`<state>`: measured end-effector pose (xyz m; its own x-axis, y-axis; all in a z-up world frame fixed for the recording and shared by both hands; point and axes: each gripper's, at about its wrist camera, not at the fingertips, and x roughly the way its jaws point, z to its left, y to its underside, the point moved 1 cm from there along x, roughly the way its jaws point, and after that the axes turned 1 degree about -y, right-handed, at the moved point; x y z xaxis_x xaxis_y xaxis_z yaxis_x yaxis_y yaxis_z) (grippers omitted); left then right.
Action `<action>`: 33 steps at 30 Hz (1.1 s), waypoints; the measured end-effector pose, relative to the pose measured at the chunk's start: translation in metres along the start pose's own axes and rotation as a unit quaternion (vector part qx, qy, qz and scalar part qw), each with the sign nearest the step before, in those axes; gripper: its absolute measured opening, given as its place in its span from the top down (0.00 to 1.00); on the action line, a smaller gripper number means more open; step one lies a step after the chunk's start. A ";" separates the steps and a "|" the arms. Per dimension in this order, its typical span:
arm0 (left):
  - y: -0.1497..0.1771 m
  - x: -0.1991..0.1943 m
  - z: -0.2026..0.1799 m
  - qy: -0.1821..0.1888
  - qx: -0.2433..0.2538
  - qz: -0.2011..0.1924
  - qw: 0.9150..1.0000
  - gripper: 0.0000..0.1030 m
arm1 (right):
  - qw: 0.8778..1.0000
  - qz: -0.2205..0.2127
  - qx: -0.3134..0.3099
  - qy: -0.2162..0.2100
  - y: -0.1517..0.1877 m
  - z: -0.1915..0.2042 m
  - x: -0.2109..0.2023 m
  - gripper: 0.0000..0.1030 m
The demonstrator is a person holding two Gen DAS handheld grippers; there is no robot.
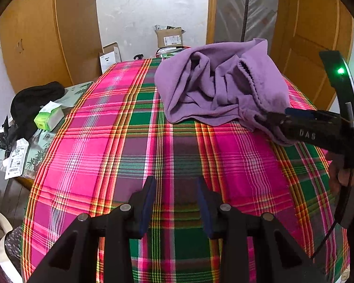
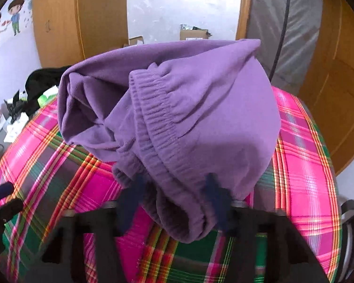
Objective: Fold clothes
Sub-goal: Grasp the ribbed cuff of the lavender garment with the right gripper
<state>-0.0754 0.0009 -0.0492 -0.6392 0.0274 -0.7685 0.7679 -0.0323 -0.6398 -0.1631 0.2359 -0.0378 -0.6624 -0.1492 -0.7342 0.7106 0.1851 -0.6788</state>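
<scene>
Purple garment point(image 1: 224, 87): crumpled on plaid cloth point(image 1: 129, 141), unfolded.
Right gripper point(image 2: 174, 198) clamping elastic hem; left gripper point(image 1: 175, 202) agape, empty; folding outstanding.

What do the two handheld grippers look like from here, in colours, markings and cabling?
Both are matte black with dark blue finger pads. The left gripper shows silver pivot bolts on its angular arms. The right gripper carries pale lettering on its side, a curved black bracket with a green light, and a thin black cable trailing below the hand.
</scene>
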 end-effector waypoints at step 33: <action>0.016 -0.023 -0.002 0.023 -0.005 -0.004 1.000 0.66 | 0.999 -0.016 -0.019 0.032 0.014 0.006 -0.029 0.62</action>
<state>-0.0486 0.0021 -0.0420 -0.6428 0.0736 -0.7625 0.7633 -0.0214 -0.6456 -0.1323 0.2371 -0.0258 -0.6994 -0.0925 -0.7087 0.6804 0.2176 -0.6998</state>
